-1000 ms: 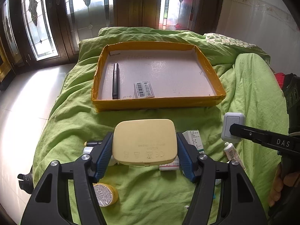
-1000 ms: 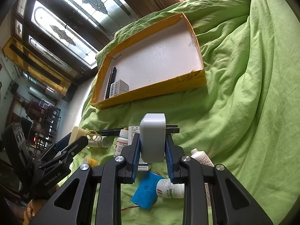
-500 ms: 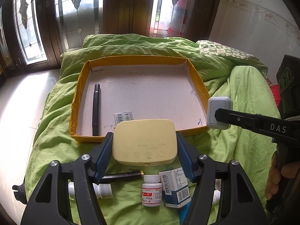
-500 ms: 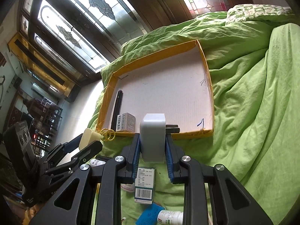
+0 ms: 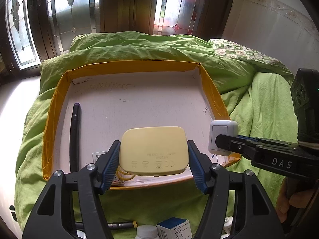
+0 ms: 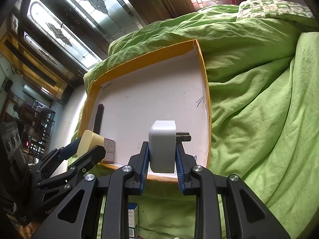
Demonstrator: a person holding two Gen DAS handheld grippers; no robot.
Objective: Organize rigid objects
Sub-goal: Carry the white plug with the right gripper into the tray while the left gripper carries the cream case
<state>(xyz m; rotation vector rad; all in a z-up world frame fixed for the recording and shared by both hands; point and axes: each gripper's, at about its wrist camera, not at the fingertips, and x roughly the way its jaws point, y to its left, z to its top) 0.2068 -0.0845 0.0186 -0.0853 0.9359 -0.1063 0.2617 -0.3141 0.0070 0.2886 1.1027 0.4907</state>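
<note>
My left gripper (image 5: 153,155) is shut on a pale yellow rounded case (image 5: 154,151) with a yellow coil hanging under it, held over the near edge of the yellow-rimmed cardboard tray (image 5: 53,101). My right gripper (image 6: 161,155) is shut on a white plug adapter (image 6: 161,146) with dark prongs pointing right, held over the tray's (image 6: 207,103) near right corner. The adapter also shows in the left wrist view (image 5: 222,137), and the case in the right wrist view (image 6: 88,142). In the tray lie a black pen (image 5: 75,133) and a small barcoded box (image 6: 109,149).
The tray rests on a rumpled green bedspread (image 6: 259,99). On the bedspread below the grippers are a white pill bottle (image 5: 146,232), a blue and white box (image 5: 174,228) and a dark cable (image 5: 117,225). Stained-glass windows stand behind the bed.
Both grippers moved forward with their loads, from above the loose items on the bedspread to over the tray's near edge. The tray now looks larger and closer.
</note>
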